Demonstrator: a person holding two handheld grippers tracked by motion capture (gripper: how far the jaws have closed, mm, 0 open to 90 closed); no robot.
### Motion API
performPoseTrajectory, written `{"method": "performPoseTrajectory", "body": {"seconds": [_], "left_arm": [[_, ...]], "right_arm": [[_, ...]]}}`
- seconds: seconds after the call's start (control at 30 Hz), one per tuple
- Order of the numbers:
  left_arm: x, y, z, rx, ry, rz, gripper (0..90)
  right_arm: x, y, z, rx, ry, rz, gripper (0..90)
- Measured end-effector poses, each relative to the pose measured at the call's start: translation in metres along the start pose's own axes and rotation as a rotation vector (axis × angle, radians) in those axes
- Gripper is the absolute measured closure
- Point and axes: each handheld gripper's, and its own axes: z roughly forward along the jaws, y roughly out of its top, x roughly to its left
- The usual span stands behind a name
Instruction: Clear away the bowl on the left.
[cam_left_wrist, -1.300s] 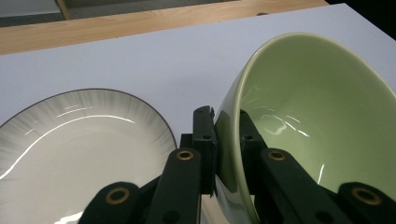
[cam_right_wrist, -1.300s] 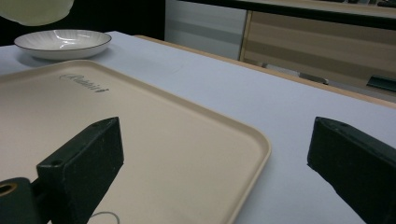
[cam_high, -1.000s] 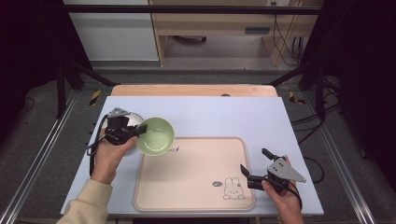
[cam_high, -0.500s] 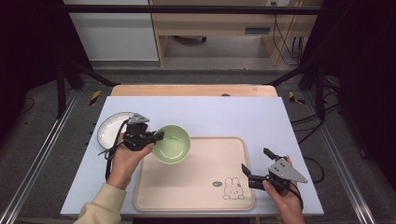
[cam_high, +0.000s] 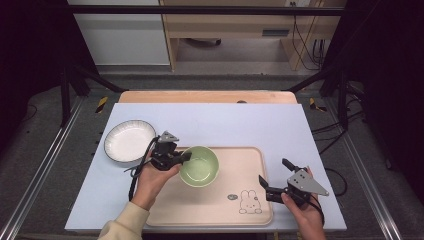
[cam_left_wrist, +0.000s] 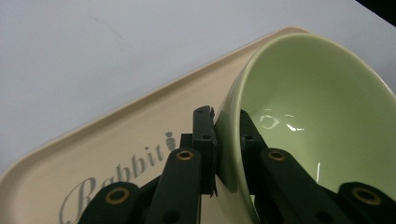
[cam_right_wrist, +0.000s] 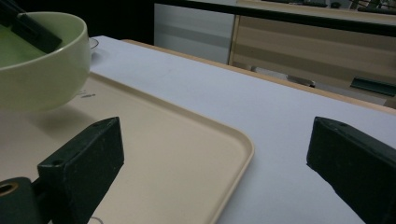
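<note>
A light green bowl (cam_high: 199, 165) hangs just above the left part of the beige tray (cam_high: 235, 212). My left gripper (cam_high: 186, 158) is shut on the bowl's left rim, one jaw outside the wall and one inside. In the left gripper view the bowl (cam_left_wrist: 322, 116) is tilted, with the left gripper (cam_left_wrist: 226, 140) pinching its rim over the tray's printed lettering (cam_left_wrist: 126, 170). My right gripper (cam_high: 274, 178) stands open at the tray's right edge, nothing between its jaws. The right gripper view shows the bowl (cam_right_wrist: 39, 63) off the tray (cam_right_wrist: 187, 154), casting a shadow.
A white plate (cam_high: 129, 140) with a dark rim lies on the pale blue table top (cam_high: 225, 122), left of the tray. A rabbit drawing (cam_high: 248, 201) marks the tray's near right corner. A wooden strip (cam_high: 207, 96) borders the table's far edge.
My left gripper has carried the green bowl rightward and lower, from beside the white plate to over the tray's left part. The right gripper has stayed in place.
</note>
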Motion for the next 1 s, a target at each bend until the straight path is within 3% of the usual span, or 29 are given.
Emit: {"method": "performPoseTrajectory", "body": {"seconds": [0.2, 0.37, 1.0], "left_arm": [[-0.009, -0.001, 0.008, 0.015, -0.012, 0.018, 82.5], [-0.014, -0.010, 0.016, 0.036, -0.026, 0.018, 82.5], [-0.015, -0.022, 0.024, 0.055, -0.052, 0.005, 82.5]], "right_arm": [[0.000, 0.000, -0.001, -0.003, 0.003, 0.000, 4.2], [0.002, 0.001, 0.000, -0.002, 0.006, -0.002, 4.5], [0.002, 0.001, -0.001, -0.003, 0.012, 0.001, 4.7]]}}
